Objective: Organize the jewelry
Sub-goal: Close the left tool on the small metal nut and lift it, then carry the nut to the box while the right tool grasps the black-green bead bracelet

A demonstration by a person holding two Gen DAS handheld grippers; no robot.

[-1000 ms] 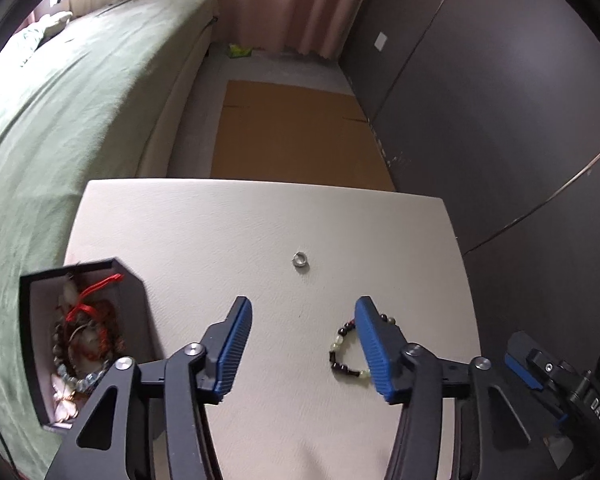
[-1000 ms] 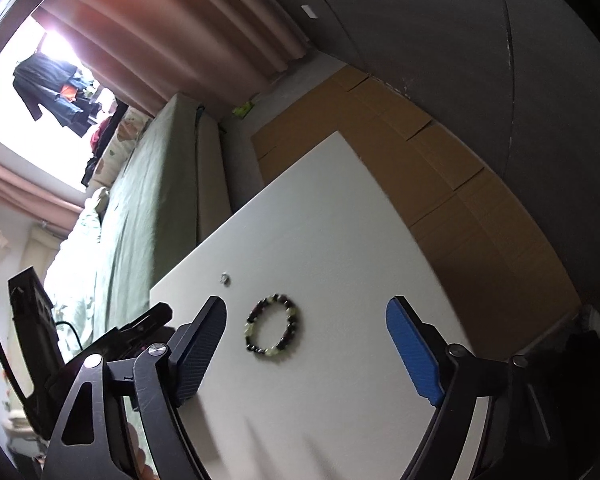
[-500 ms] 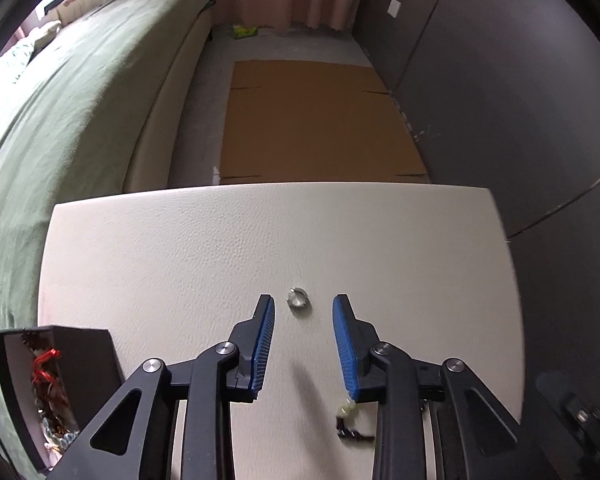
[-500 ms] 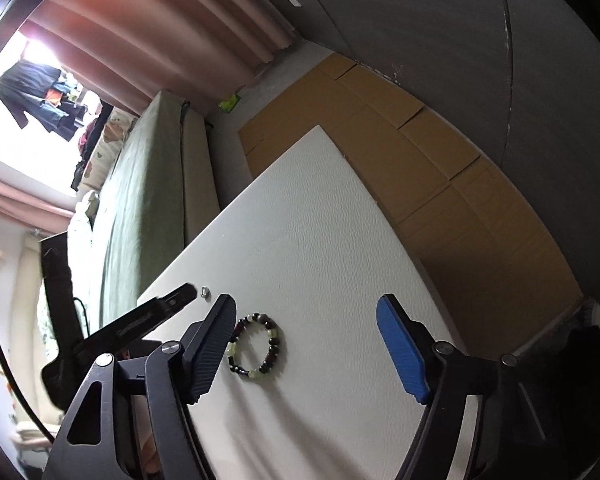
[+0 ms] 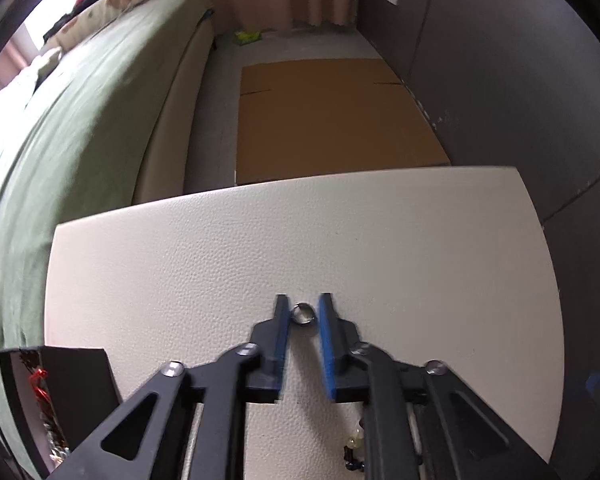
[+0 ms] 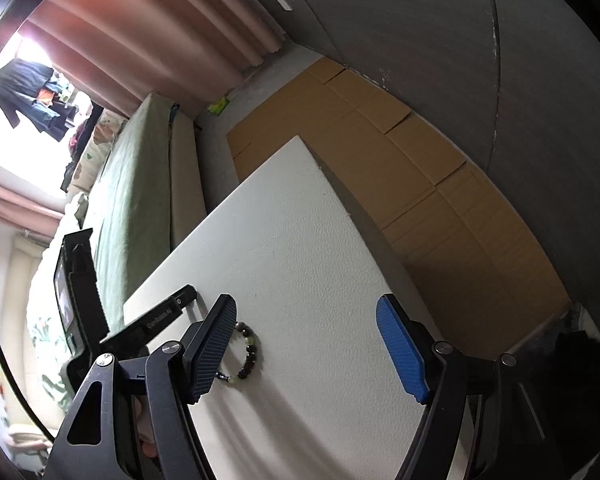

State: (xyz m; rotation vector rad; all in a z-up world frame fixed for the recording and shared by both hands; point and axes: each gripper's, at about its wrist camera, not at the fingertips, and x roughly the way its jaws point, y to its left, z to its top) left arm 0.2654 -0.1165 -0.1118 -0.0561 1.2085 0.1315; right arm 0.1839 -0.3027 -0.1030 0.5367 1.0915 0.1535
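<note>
We note that the left tongs [image 5: 303, 312] are closing with the small silver ring [image 5: 302, 314] between the ribbed blue pads, on the pebble-grained white tabletop [image 5: 220, 264]; contact cannot be confirmed. The right tongs [image 6: 306, 344] stand wide, holding nothing; the beaded bracelet [image 6: 247, 350] of dark and pale green beads lies beside their left pad. A black jewelry box [image 5: 66, 392] holds red cord and beads.

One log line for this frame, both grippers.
left gripper: closing round ring on table | right gripper: open, over bracelet | box: open
</note>
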